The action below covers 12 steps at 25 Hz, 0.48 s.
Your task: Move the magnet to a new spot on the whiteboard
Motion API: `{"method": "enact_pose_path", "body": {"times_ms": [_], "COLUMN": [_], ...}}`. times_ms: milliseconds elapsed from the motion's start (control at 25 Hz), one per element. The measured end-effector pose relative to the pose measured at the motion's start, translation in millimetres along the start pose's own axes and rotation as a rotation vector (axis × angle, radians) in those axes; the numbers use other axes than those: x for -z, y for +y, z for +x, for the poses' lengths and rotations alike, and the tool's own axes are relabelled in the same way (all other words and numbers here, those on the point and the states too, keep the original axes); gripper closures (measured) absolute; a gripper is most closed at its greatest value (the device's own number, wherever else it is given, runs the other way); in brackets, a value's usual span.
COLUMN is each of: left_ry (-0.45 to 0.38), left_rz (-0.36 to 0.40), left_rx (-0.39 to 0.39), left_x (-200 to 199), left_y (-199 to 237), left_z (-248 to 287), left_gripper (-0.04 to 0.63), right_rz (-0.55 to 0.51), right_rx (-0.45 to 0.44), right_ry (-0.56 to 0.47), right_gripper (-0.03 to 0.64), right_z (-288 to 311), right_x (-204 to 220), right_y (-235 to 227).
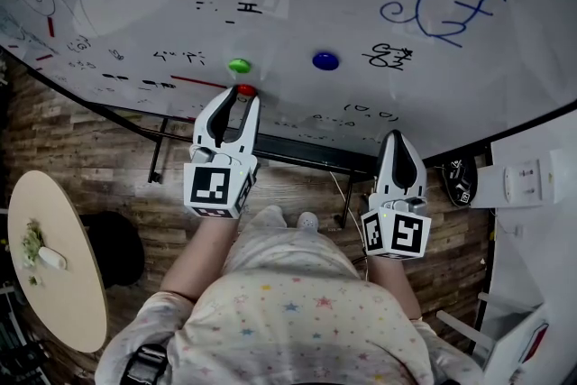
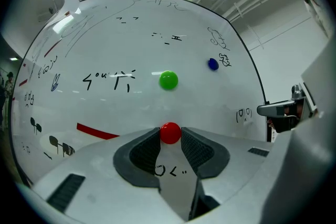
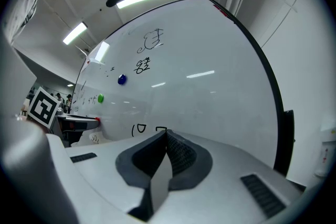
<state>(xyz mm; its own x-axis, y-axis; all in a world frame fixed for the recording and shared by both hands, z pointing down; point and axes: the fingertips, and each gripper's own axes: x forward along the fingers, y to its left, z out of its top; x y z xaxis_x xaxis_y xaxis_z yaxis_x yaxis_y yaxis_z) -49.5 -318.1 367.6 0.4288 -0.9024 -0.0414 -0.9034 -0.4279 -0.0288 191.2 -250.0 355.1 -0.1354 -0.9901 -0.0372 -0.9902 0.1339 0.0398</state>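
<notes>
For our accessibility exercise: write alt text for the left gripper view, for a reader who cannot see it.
The left gripper is shut on a red magnet that sits on a whiteboard. Above it is a green magnet, and further right a blue magnet, among black scribbles and a red line at the left.

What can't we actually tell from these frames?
Head view: red magnet mostly hidden by the left claw tips.
Left gripper view: whether the clamped magnet touches the whiteboard; no side angle.
All views: black scribbles too small to read.
Head view: bits on the round table, too small.
</notes>
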Motion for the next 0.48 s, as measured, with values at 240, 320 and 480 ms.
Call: {"method": "enact_pose_path", "body": {"times_ms": [240,320,480], "left_ry": [-0.003,-0.005,-0.006], "left_rz": [-0.004,-0.002,-0.001], "left_rx": [0.02,0.017,0.014], "left_x": [-2.1,-3.4,-5.3], "left_y": [-4.3,-4.0,-3.8], "left_z": [-1.4,-2.6,-6.1], "left_gripper": [0.459,0.456,0.454], "right_rz": [-0.003,-0.003,-0.002], "right_rx": [-0.015,-0.019,-0.023], "right_ry": [-0.007,-0.008,-0.011], "right_gripper": [0.617,0.617,0.617], "right_z": [0.6,0.4,-0.5], "right_x": [-1.3,-1.9,-4.1], "right_y": [2.6,3.7,5.4]}}
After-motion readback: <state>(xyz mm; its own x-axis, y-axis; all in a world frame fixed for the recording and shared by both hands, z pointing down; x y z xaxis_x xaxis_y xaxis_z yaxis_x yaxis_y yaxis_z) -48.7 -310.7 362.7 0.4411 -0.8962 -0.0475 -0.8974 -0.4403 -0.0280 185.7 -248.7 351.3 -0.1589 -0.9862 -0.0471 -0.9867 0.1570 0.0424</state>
